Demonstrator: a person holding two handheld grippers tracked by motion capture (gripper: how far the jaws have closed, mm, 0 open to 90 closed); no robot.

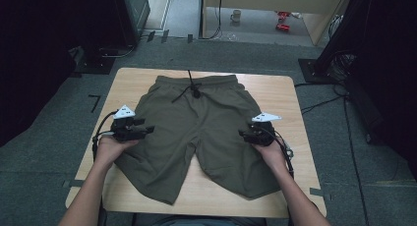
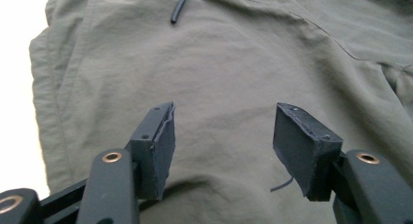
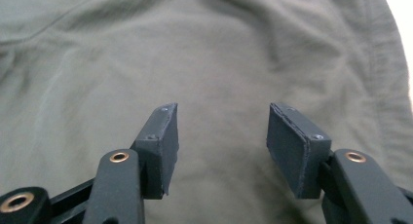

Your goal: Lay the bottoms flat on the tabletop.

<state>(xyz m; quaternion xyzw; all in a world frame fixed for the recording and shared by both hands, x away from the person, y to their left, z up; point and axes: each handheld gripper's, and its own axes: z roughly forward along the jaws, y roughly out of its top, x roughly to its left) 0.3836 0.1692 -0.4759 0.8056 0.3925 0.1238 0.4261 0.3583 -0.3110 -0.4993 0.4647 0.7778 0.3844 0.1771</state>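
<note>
Two grippers over one pair of olive shorts (image 1: 201, 132) | left gripper (image 1: 147, 131) jaws apart, at the left leg's outer edge | shorts flat mid-desk (image 1: 275, 88), waistband toward far edge, legs toward near edge, long axis far-to-near, drawstring (image 1: 189, 88) at waistband | right gripper (image 1: 244, 135) jaws apart, at the right leg's outer edge, fingertips hard to make out from above.
</note>
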